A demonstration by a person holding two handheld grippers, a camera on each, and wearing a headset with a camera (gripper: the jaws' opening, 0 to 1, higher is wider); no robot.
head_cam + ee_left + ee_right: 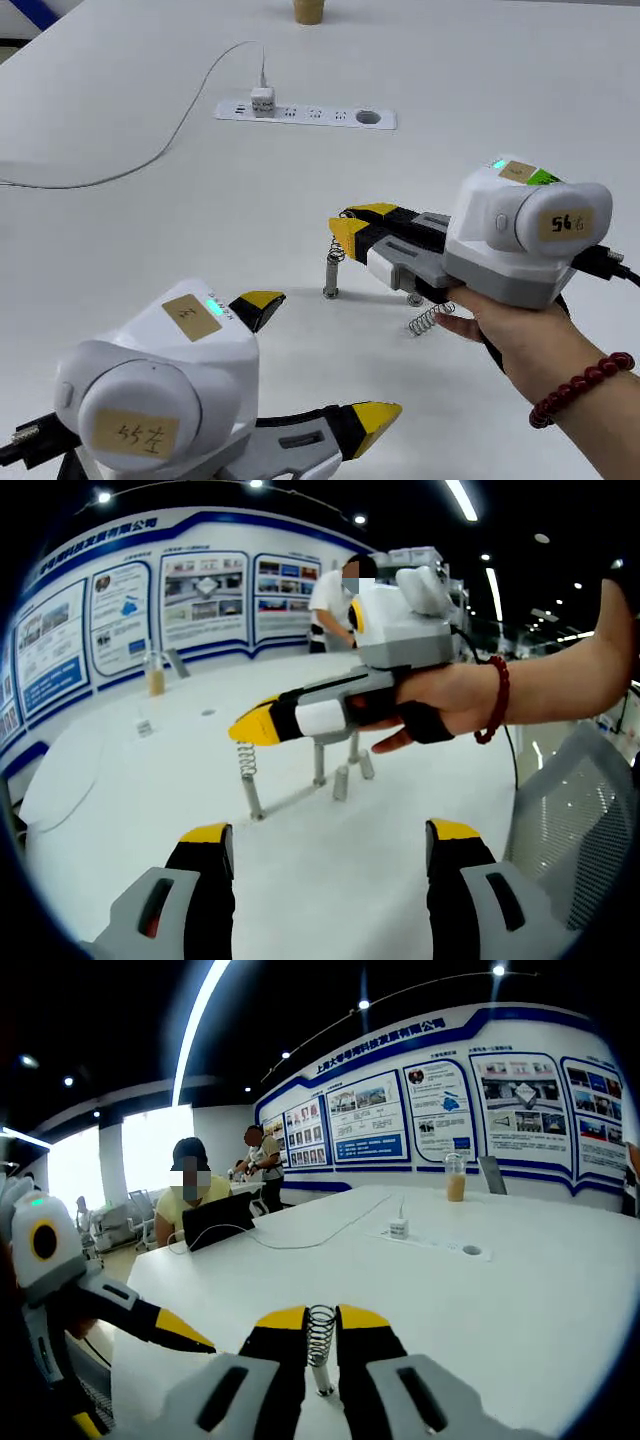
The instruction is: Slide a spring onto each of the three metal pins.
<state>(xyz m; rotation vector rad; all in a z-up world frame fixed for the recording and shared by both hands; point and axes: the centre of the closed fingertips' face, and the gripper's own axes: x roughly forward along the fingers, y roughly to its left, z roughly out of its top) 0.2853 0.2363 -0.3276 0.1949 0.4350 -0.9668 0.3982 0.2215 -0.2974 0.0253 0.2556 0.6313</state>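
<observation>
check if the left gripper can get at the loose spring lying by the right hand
Probably yes, though tightly: the left gripper is open with bare table up to the loose spring, but the right gripper and hand crowd it closely.

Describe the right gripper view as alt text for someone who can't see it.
The right gripper is shut on a small spring, holding it over an upright metal pin on a white table. Farther off are a power strip and a cup.
</observation>
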